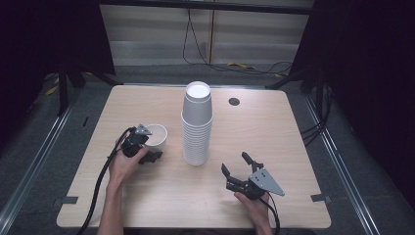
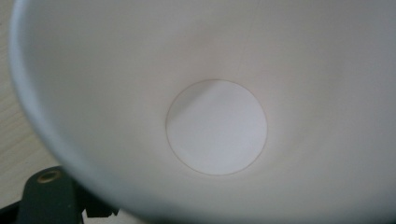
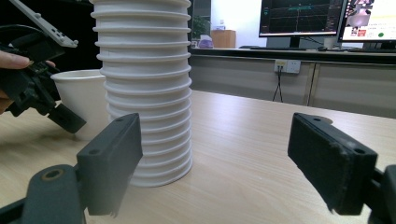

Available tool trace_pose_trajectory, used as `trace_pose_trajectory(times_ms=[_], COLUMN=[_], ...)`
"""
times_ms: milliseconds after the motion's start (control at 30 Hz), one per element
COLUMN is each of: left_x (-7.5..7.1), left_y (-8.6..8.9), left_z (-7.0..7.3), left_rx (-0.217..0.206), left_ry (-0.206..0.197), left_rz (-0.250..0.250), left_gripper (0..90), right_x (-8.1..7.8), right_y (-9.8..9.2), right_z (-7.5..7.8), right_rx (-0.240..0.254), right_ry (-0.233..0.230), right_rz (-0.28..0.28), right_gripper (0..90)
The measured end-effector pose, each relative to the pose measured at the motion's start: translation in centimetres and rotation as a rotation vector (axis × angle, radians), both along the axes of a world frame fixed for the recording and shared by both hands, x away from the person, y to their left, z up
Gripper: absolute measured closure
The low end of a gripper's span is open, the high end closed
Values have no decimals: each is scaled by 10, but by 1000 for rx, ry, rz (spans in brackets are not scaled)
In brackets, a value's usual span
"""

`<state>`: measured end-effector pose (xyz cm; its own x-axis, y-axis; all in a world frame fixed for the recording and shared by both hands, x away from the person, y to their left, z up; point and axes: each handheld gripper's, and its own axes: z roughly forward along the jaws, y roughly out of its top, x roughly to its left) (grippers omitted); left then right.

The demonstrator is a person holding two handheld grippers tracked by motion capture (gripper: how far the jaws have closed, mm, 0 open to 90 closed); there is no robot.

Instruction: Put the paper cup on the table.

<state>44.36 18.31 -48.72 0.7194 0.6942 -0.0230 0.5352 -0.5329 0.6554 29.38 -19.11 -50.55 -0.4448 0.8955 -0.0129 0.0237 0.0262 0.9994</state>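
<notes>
A single white paper cup (image 1: pixel 157 134) stands upright on the wooden table (image 1: pixel 274 132), left of a tall stack of white paper cups (image 1: pixel 197 127). My left gripper (image 1: pixel 152 147) is at this cup's near rim and shut on its wall. The left gripper view looks straight into the empty cup (image 2: pixel 215 130), with one black finger (image 2: pixel 46 196) outside the wall at bottom left; the other finger is hidden. My right gripper (image 1: pixel 235 164) rests open near the table's front right, nothing between its fingers. Through its jaws (image 3: pixel 215 154) I see the stack (image 3: pixel 144 93), the single cup (image 3: pixel 81 93) and the left gripper (image 3: pixel 60 116) beyond.
A small round dark hole (image 1: pixel 234 102) sits in the tabletop right of the stack. Cables (image 1: pixel 195 44) lie on the floor beyond the far edge. Monitors (image 3: pixel 299 18) stand on a counter behind the table in the right gripper view.
</notes>
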Motion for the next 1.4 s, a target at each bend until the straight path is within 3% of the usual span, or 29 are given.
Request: trace_pose_trajectory(times_ms=[67, 200, 300, 533, 733, 1000, 1133, 1300, 1400], left_x=[-2, -8, -17, -34, -48, -63, -70, -82, -88], left_y=[4, 7, 11, 19, 19, 18, 18, 13, 11], left_z=[-1, -1, 0, 1, 2, 8, 7, 5, 3], left_rx=[-28, -31, -68, -86, -115, -194, -290, -287, -321], left_ry=[-12, -19, -30, -71, -90, -124, -149, -206, -221], left_rz=[2, 21, 31, 75, 68, 81, 59, 78, 77], left_gripper=[156, 157, 162, 159, 158, 158, 159, 158, 157], right_x=[0, 0, 0, 0, 0, 0, 0, 0, 0], right_y=[0, 0, 0, 0, 0, 0, 0, 0, 0], right_z=[0, 0, 0, 0, 0, 0, 0, 0, 0], right_rx=[-1, -1, 1, 2, 1, 1, 1, 1, 2], right_ry=[0, -3, -2, -3, 0, -3, -1, 0, -3], right_rz=[0, 2, 2, 1, 1, 0, 0, 0, 1], right_gripper=[174, 174, 174, 174, 175, 175, 175, 175, 175])
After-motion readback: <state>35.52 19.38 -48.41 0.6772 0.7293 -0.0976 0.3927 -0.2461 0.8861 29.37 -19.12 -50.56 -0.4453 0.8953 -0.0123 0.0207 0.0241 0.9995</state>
